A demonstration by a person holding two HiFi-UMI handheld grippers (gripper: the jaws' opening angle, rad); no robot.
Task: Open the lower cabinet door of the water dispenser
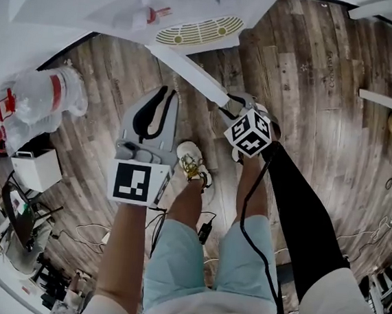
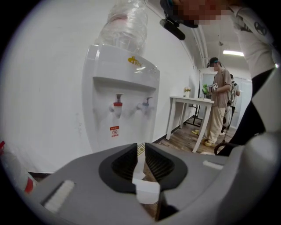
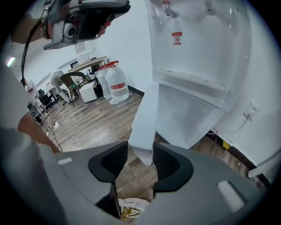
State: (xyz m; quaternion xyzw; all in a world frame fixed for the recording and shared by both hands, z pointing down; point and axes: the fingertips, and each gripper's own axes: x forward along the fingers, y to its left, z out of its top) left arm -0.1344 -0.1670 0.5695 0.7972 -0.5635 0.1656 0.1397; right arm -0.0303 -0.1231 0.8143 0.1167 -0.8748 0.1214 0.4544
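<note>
Looking down from my head, I see the white water dispenser point(image 1: 114, 3) at the top, with its drip tray point(image 1: 198, 30) facing me. The lower cabinet door point(image 1: 190, 71) is swung out over the wooden floor point(image 1: 314, 74), away from the dispenser. My right gripper point(image 1: 230, 108) pinches the far edge of that door. My left gripper point(image 1: 156, 108) hangs just beside the door and does not touch it. Big water bottles point(image 1: 50, 94) stand by the wall on the left. My shoe point(image 1: 194, 161) is between my two grippers.

In the left gripper view, my jaws are almost together, with only a thin slit between them, and they hold nothing. Past them I see the dispenser's red tap point(image 2: 117, 105) and blue tap point(image 2: 147, 103), and a clear bottle point(image 2: 125, 26) on top. A person point(image 2: 217, 105) stands by a white table point(image 2: 189, 100) farther back.

In the right gripper view, my jaws are closed on the thin white edge of the door, one pad on each side. Behind the door the cabinet point(image 3: 193, 118) is open and white inside. A wall socket point(image 3: 250, 110) sits on the wall to the right.
</note>
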